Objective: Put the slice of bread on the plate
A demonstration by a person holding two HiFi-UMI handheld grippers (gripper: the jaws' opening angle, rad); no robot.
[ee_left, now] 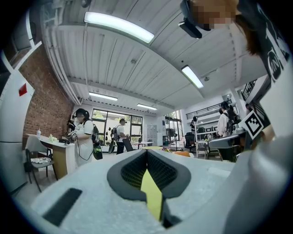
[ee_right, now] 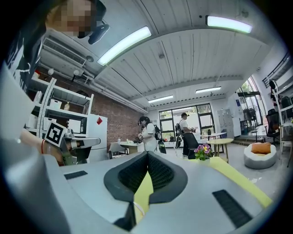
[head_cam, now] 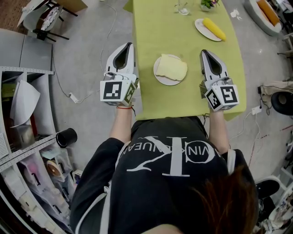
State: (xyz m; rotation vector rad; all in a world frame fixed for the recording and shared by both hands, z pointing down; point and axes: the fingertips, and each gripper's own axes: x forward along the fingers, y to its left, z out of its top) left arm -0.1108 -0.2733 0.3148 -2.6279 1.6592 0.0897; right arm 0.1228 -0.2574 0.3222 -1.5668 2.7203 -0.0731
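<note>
A pale slice of bread (head_cam: 170, 68) lies flat on a small white plate (head_cam: 159, 79) near the front of the table with the green cloth (head_cam: 149, 27). My left gripper (head_cam: 129, 45) hovers to the left of the plate, over the table's left edge, its jaws shut and empty. To the right of the plate, my right gripper (head_cam: 204, 52) is also shut with nothing in it. Both point level, away from me. In the left gripper view the left gripper (ee_left: 146, 154) shows its pads together. The right gripper (ee_right: 146, 156) looks the same in its own view. Neither touches the bread.
Further back on the table are a second plate with a yellow cob (head_cam: 214, 28), a glass (head_cam: 183, 8) and a small flower pot (head_cam: 208, 4). White shelving (head_cam: 23, 114) stands at my left, with cables on the floor. People (ee_left: 84, 135) stand far off in the room.
</note>
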